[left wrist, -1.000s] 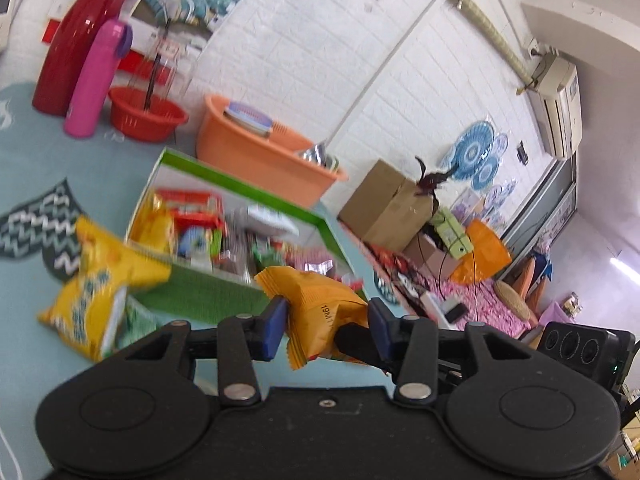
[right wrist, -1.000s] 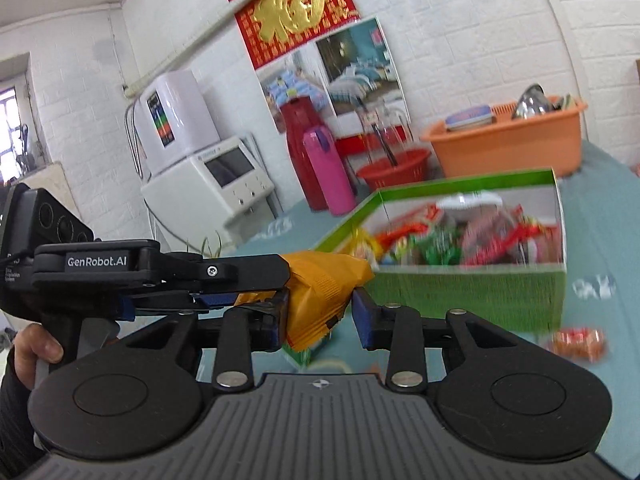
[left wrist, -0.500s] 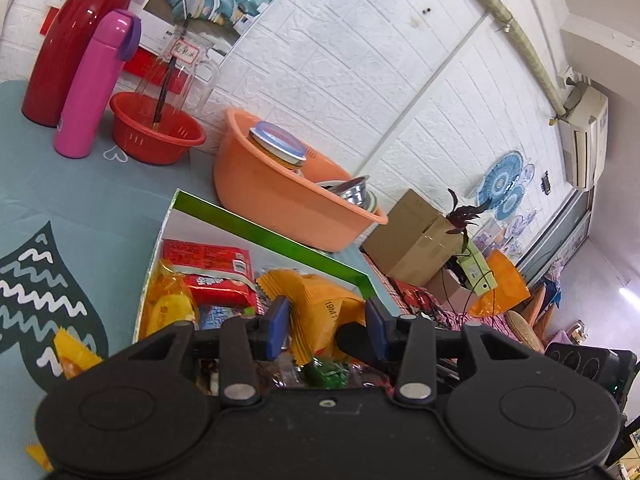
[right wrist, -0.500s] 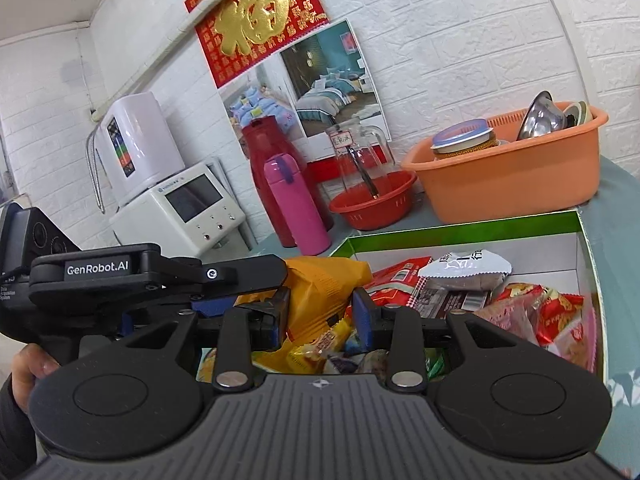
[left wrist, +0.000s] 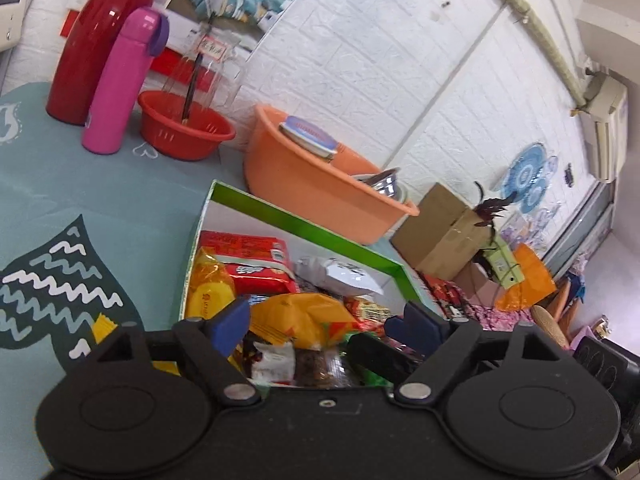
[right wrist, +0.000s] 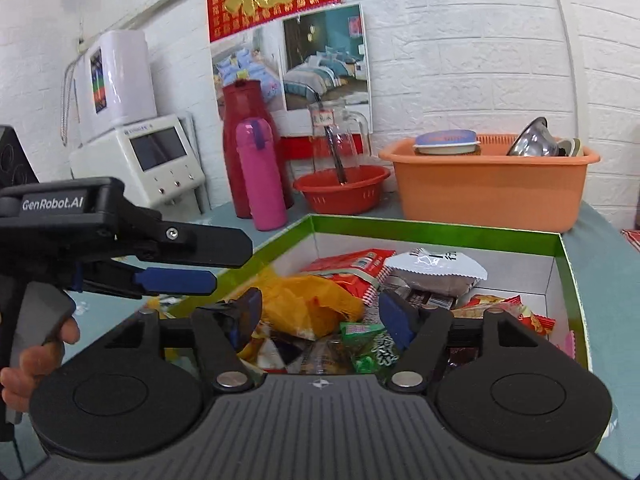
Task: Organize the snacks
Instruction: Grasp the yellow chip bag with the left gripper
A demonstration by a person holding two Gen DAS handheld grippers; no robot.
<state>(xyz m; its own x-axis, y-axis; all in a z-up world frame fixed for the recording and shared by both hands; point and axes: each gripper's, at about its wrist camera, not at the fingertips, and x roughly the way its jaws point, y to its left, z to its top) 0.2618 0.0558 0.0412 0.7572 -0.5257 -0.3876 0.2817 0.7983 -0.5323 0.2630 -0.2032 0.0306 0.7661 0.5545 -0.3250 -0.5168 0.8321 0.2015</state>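
Observation:
A green box (left wrist: 304,222) (right wrist: 432,232) with white inner walls holds several snack packs. An orange snack bag (left wrist: 304,316) (right wrist: 308,304) lies on top of the pile inside it, free of both grippers. My left gripper (left wrist: 326,326) is open just above the box's near edge, its blue pads either side of the bag. My right gripper (right wrist: 320,312) is open too, over the same bag. The left gripper also shows in the right wrist view (right wrist: 176,280) at the left. A yellow pack (left wrist: 102,328) lies on the cloth left of the box.
Behind the box stand an orange basin (left wrist: 320,184) (right wrist: 492,184), a red bowl (left wrist: 184,132) (right wrist: 340,188), a pink flask (left wrist: 120,80) (right wrist: 260,176) and a red thermos (left wrist: 92,36) (right wrist: 240,152). A white appliance (right wrist: 152,160) stands at the left. Cardboard boxes (left wrist: 444,228) sit past the table's right edge.
Both grippers carried the orange bag over the box, then opened. The bag dropped onto the snack pile.

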